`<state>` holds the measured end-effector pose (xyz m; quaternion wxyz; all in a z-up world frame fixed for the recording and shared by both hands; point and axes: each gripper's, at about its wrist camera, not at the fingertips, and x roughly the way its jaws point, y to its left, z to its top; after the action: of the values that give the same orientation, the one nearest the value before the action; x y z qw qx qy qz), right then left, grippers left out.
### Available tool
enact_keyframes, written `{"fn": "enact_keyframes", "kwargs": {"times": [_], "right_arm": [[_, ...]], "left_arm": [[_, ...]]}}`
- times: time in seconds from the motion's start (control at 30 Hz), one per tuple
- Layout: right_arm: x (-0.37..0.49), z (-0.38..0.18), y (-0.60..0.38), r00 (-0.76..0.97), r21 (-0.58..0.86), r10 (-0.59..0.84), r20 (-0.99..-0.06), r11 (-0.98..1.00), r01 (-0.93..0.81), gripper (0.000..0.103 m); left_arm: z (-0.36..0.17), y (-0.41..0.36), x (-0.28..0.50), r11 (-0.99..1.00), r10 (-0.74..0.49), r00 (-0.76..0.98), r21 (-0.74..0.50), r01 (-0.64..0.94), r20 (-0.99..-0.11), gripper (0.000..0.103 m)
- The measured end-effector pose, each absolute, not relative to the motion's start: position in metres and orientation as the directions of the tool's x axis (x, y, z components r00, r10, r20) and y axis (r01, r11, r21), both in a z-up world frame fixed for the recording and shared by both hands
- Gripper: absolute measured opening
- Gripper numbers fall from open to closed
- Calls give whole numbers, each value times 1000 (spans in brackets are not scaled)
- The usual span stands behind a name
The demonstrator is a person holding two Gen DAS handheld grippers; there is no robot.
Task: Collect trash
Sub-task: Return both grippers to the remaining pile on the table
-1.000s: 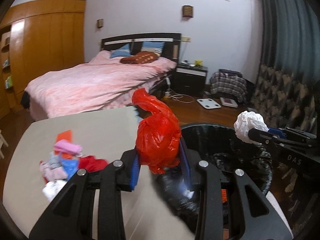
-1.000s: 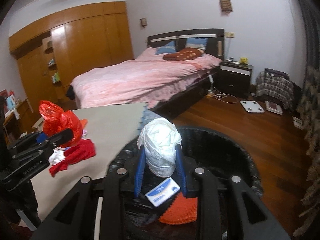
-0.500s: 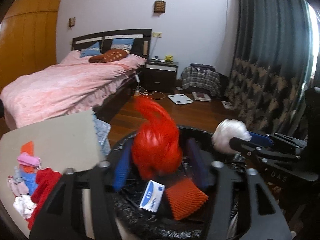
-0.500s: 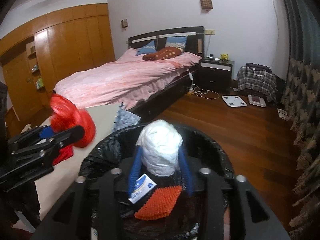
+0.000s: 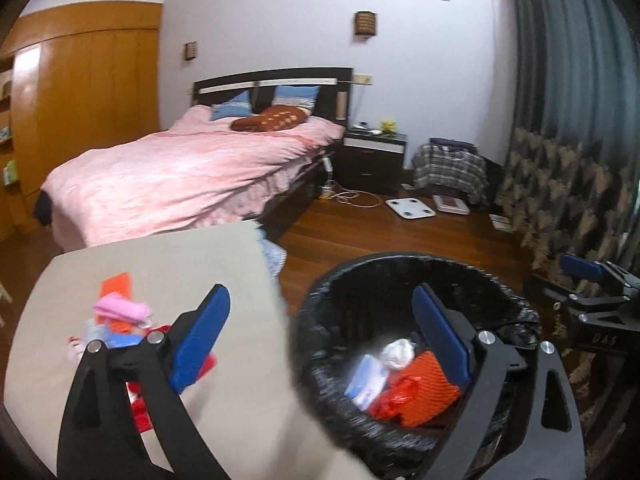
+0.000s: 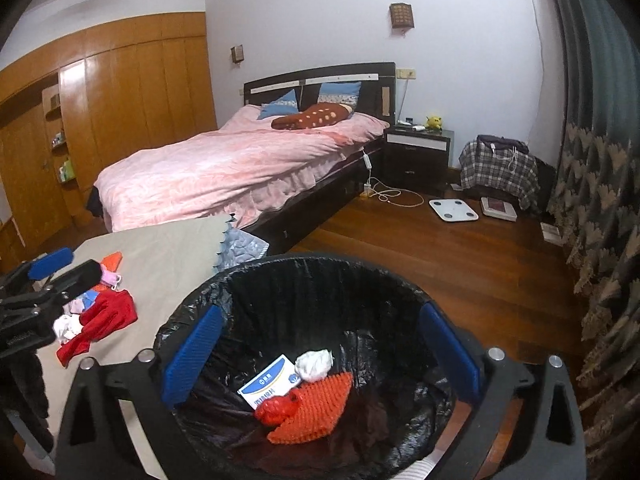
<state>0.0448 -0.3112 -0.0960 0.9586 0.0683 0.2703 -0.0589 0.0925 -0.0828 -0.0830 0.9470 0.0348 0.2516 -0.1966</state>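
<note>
The black-lined trash bin (image 5: pixel 400 276) stands beside the table. In it lie a red plastic bag (image 6: pixel 278 404), a crumpled white paper ball (image 6: pixel 314 364), a blue-and-white box (image 6: pixel 270 384) and an orange knitted piece (image 6: pixel 316 404). My right gripper (image 6: pixel 320 312) hangs over the bin, its jaws opening wide with nothing between them. My left gripper (image 5: pixel 320 296) straddles the table edge and the bin's left rim, its jaws also opening and empty. The red bag (image 5: pixel 394 398) and the paper ball (image 5: pixel 398 354) also show in the left wrist view.
A table with a beige cloth (image 5: pixel 160 264) holds a pile of small clothes (image 6: pixel 100 312) left of the bin. Behind are a pink bed (image 6: pixel 240 160), a nightstand (image 6: pixel 416 152), wooden floor (image 6: pixel 440 256) with a white scale (image 6: pixel 454 210), and patterned curtains (image 6: pixel 592 200) on the right.
Both grippers have opened wide. The red bag has left the left gripper and the white paper ball the right one; both now lie in the bin.
</note>
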Motion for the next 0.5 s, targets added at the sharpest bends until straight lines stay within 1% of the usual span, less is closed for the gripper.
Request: {"fn": "enact_keyframes", "kwargs": {"times": [0.13, 0.5], "right_arm": [[52, -93, -292, 855, 100, -46, -517, 988, 114, 97], [84, -90, -203, 856, 112, 154, -494, 987, -113, 97]], "left_arm": [[-80, -58, 89, 943, -301, 818, -26, 331, -490, 90], [-81, 21, 75, 989, -123, 868, 10, 146, -481, 90]]}}
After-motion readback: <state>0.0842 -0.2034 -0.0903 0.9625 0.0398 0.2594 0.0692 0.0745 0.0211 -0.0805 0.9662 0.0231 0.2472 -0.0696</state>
